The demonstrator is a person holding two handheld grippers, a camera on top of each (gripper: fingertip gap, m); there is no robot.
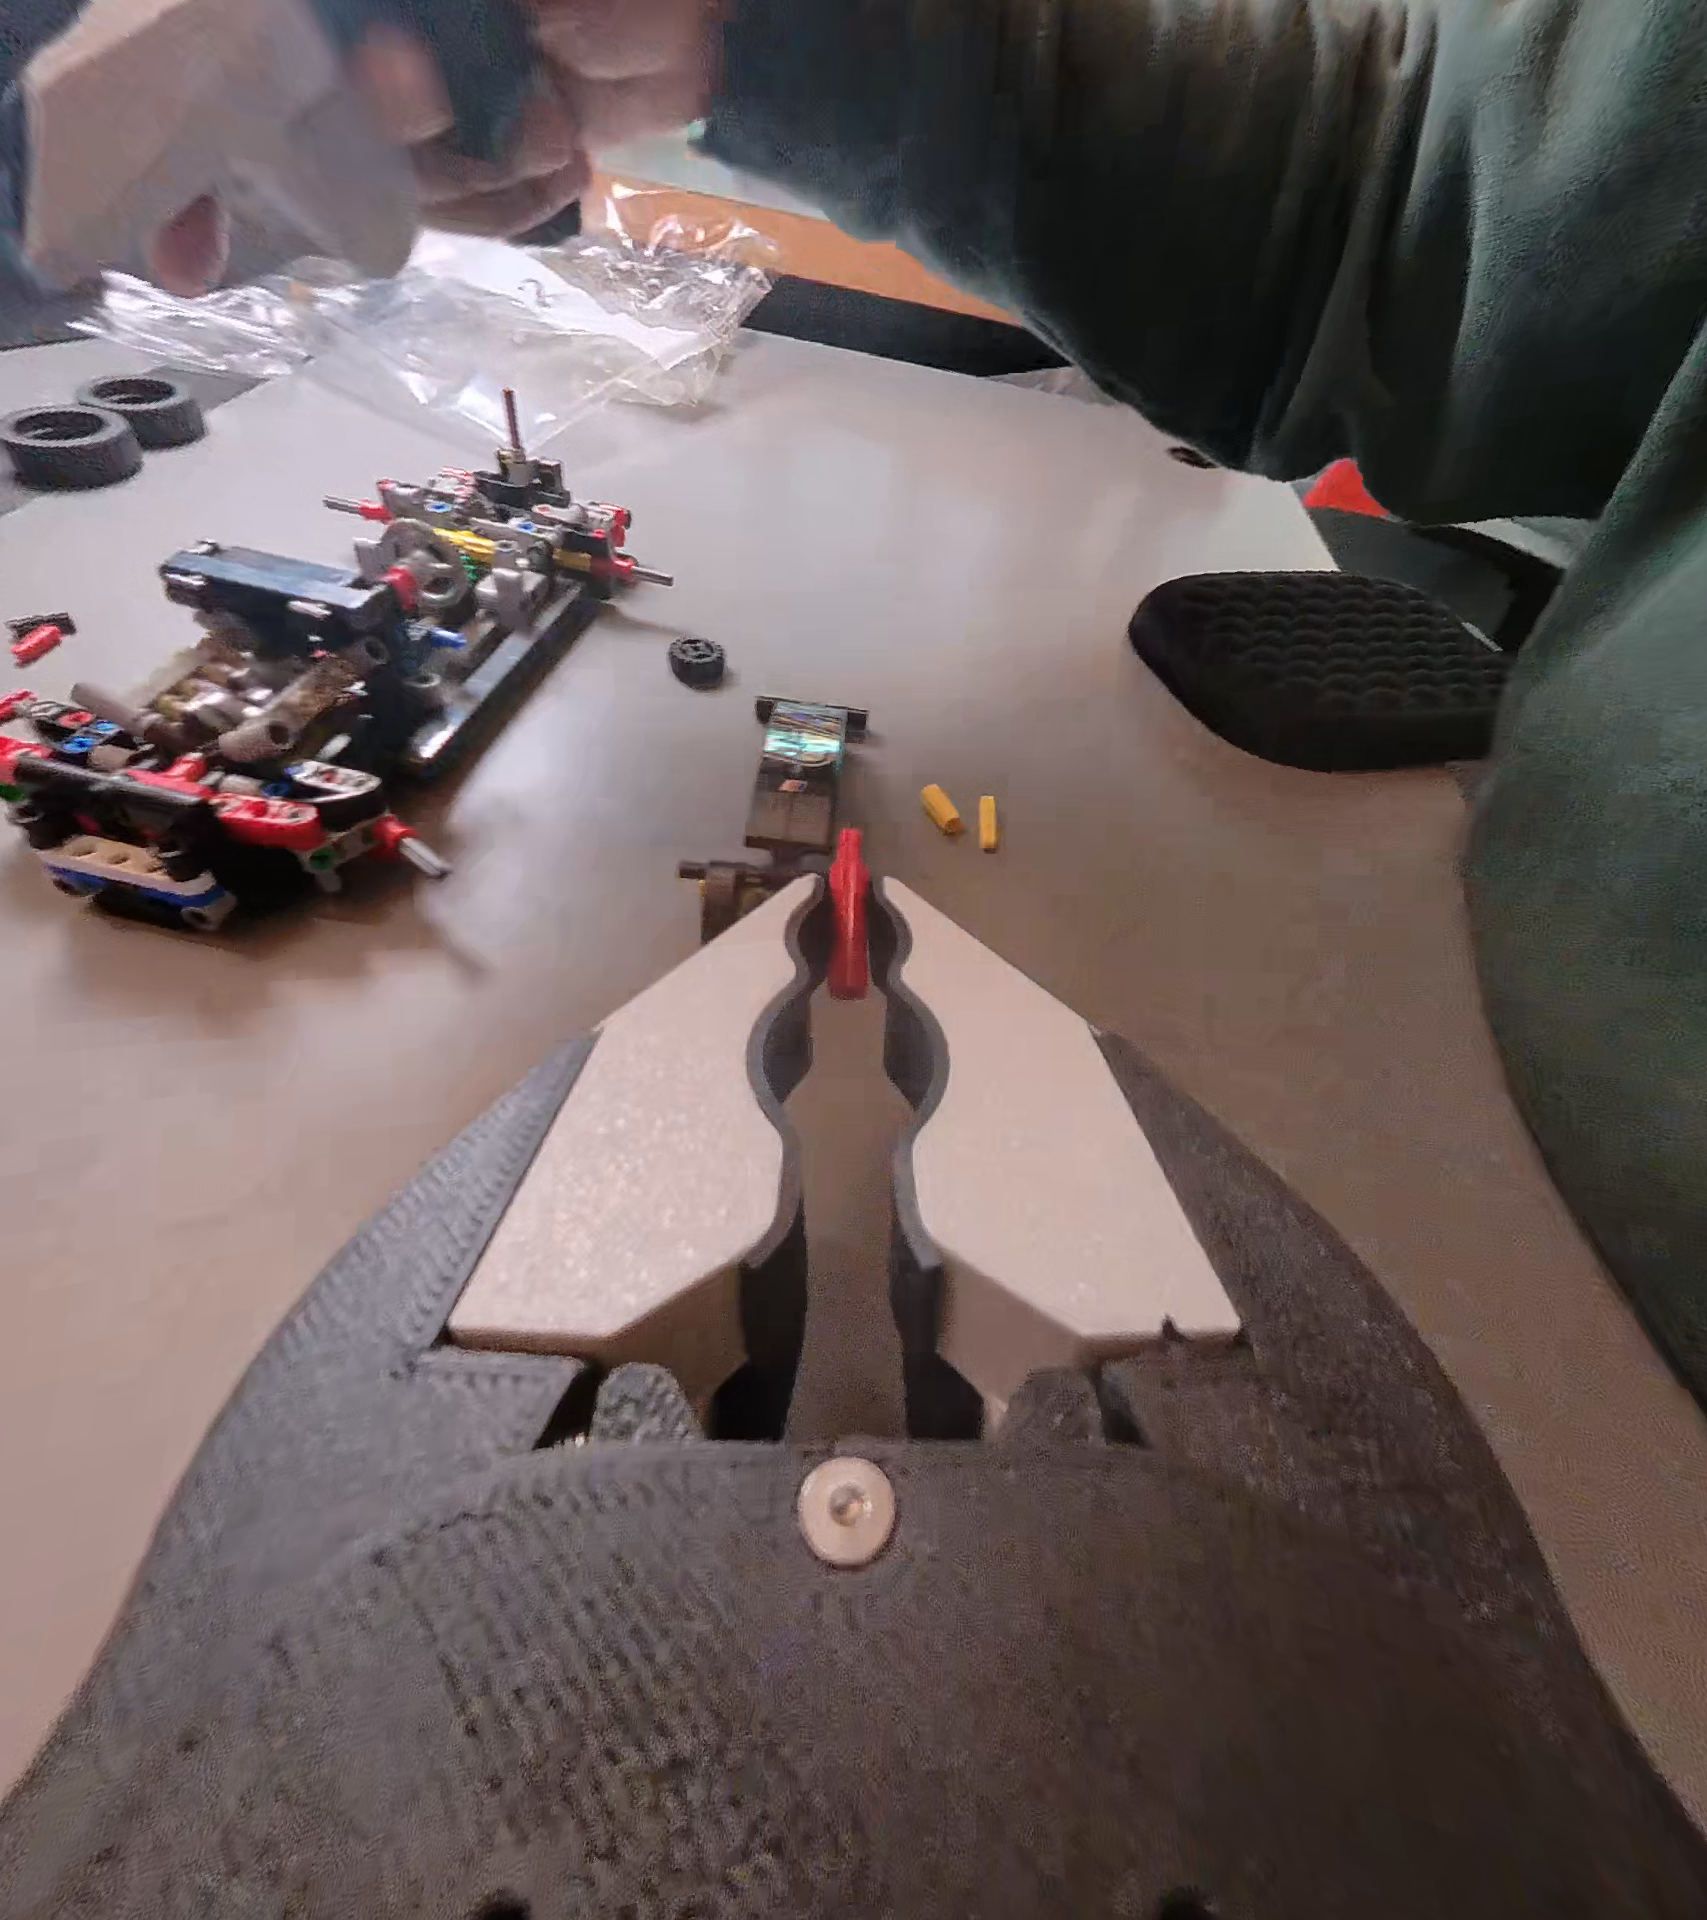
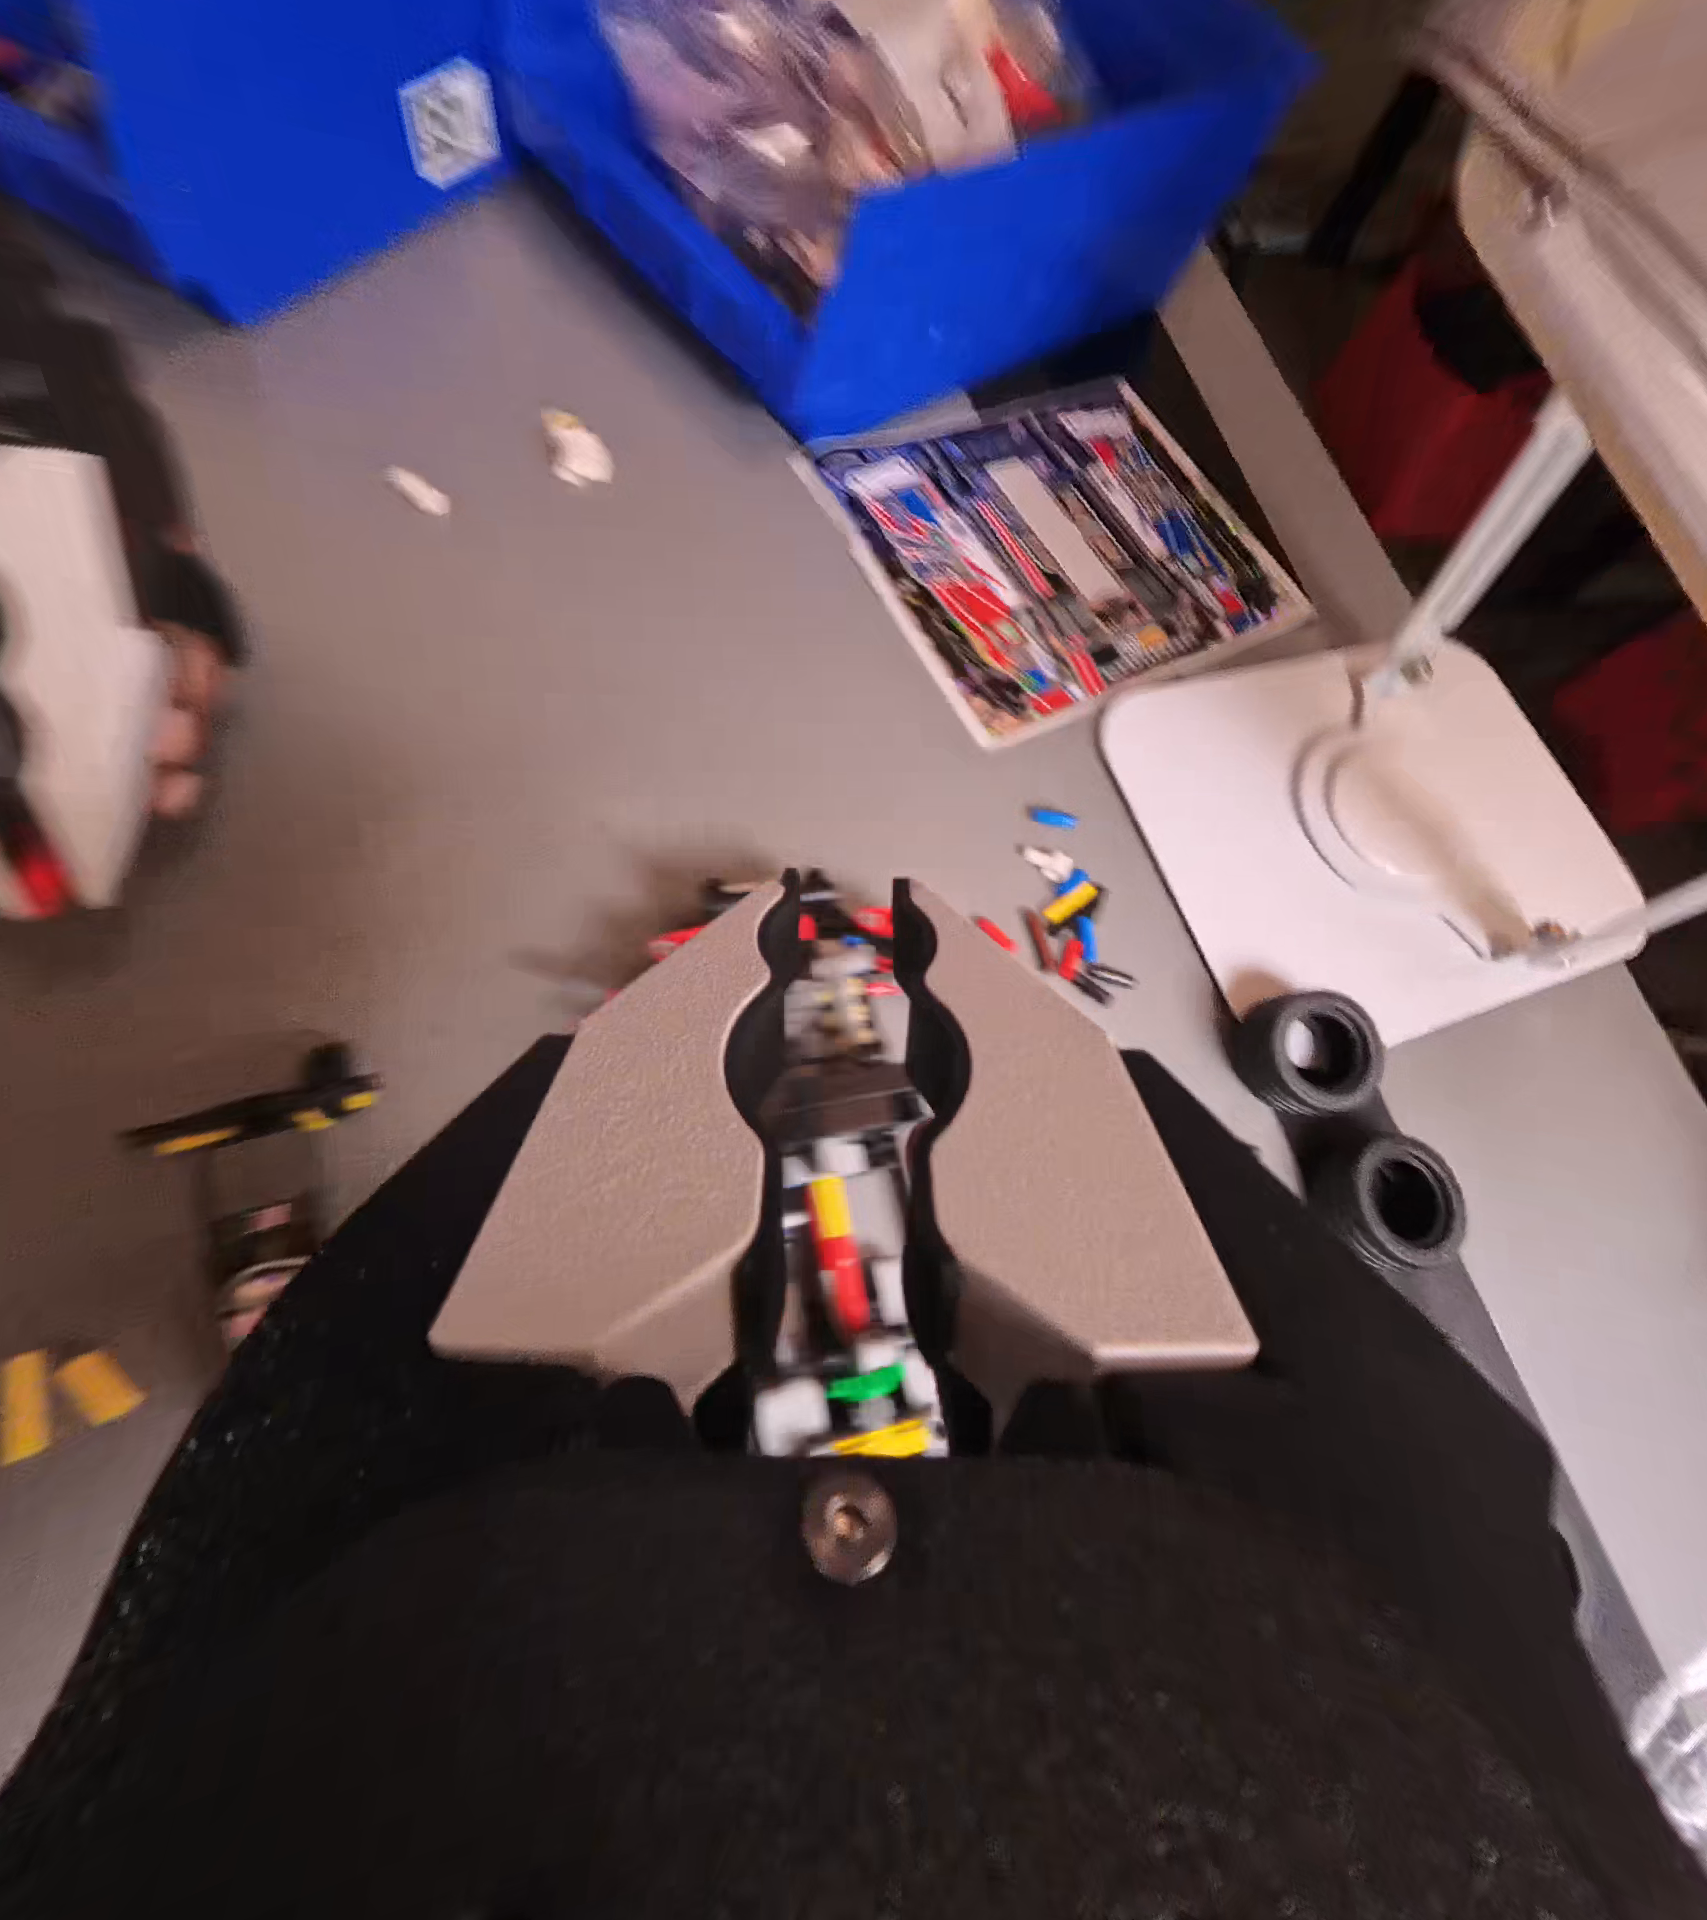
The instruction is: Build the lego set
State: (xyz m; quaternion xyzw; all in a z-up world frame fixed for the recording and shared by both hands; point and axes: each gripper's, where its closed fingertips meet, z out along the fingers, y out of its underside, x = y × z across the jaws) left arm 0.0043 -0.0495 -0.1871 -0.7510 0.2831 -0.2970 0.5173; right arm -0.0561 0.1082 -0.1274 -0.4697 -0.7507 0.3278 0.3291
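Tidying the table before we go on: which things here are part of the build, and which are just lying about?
Build:
red piece in left claw
car chassis
tyres
yellow pins
instruction booklet

Lying about:
plastic bag
blue bins
lamp base

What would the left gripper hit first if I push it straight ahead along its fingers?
Most likely the small dark sub-assembly with the shiny sticker, lying on the table just beyond the left gripper and the red piece it pinches. Depth is unclear, so it might pass just above it.
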